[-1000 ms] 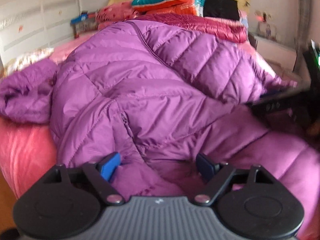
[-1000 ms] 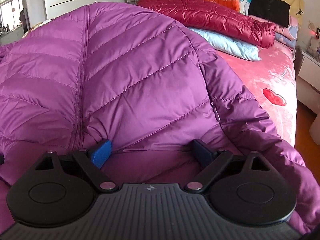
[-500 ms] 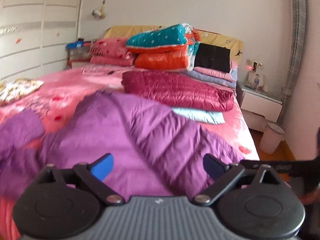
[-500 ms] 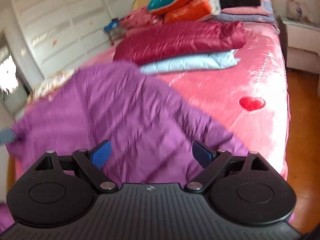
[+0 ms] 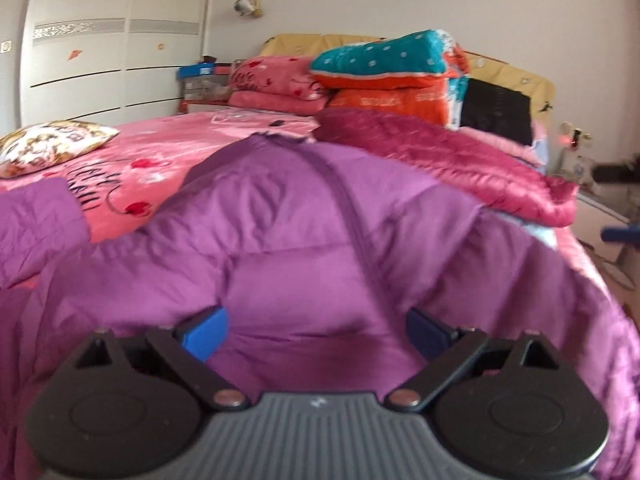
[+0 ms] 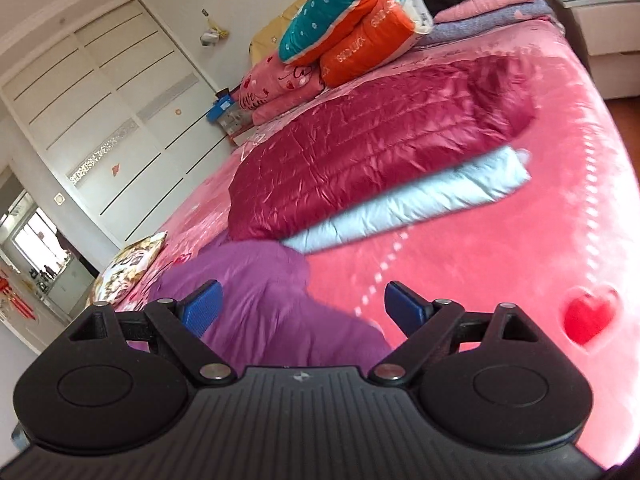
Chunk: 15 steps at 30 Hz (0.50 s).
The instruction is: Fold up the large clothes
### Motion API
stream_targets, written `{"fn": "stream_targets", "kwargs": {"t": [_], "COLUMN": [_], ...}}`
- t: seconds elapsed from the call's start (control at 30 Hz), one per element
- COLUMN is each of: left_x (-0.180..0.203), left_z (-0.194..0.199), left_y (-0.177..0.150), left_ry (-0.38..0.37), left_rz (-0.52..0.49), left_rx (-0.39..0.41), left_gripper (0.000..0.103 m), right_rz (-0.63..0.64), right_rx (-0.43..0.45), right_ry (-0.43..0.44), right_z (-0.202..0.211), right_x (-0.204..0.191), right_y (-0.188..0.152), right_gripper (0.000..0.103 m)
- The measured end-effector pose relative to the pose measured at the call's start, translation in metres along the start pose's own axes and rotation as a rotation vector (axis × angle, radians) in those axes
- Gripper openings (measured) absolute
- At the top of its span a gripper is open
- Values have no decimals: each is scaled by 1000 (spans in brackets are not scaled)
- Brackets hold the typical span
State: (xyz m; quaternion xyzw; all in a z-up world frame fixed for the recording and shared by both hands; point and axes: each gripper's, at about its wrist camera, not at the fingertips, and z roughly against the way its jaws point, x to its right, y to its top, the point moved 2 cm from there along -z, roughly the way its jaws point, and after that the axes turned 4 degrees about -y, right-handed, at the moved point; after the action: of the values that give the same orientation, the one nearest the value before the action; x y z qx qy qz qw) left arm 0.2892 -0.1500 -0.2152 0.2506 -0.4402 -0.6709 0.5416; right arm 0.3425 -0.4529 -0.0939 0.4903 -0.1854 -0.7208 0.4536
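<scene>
A large purple quilted jacket (image 5: pixel 304 216) lies spread on the pink bed (image 5: pixel 168 148), zipper running up its middle. My left gripper (image 5: pixel 316 328) is open just above the jacket's near part, nothing between its blue pads. In the right wrist view the jacket's edge (image 6: pixel 260 300) shows under my right gripper (image 6: pixel 304 308), which is open, empty and tilted over the bed (image 6: pixel 500 240).
A folded dark red down jacket (image 6: pixel 372 148) lies on a light blue one (image 6: pixel 420 204) further up the bed. Stacked quilts and pillows (image 5: pixel 384 76) sit at the headboard. A patterned cushion (image 5: pixel 52 140) lies left. A white wardrobe (image 5: pixel 100 40) and nightstand (image 6: pixel 600 20) flank the bed.
Both grippers lifted off the jacket, swung up to view the room, and the left has come back down close over the jacket. The right has tilted and moved toward the jacket's right edge.
</scene>
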Motion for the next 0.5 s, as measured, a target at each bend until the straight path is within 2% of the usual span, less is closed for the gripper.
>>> {"fn": "stream_targets", "kwargs": {"t": [0.07, 0.13, 0.33, 0.5], "left_x": [-11, -23, -26, -28], "left_z": [-5, -8, -14, -17], "left_y": [-7, -12, -19, -18], "left_ry": [18, 6, 8, 2], "left_rz": [-3, 34, 52, 63], "left_rx": [0, -5, -21, -28], "left_gripper": [96, 96, 96, 96], "right_rz": [3, -16, -88, -280], "right_rx": [-18, -47, -124, -259], "right_ry": [-19, -3, 48, 123], "right_z": [-29, -61, -136, -190], "right_x": [-4, -8, -28, -30], "right_y": [7, 13, 16, 6], "right_gripper": [103, 103, 103, 103]}}
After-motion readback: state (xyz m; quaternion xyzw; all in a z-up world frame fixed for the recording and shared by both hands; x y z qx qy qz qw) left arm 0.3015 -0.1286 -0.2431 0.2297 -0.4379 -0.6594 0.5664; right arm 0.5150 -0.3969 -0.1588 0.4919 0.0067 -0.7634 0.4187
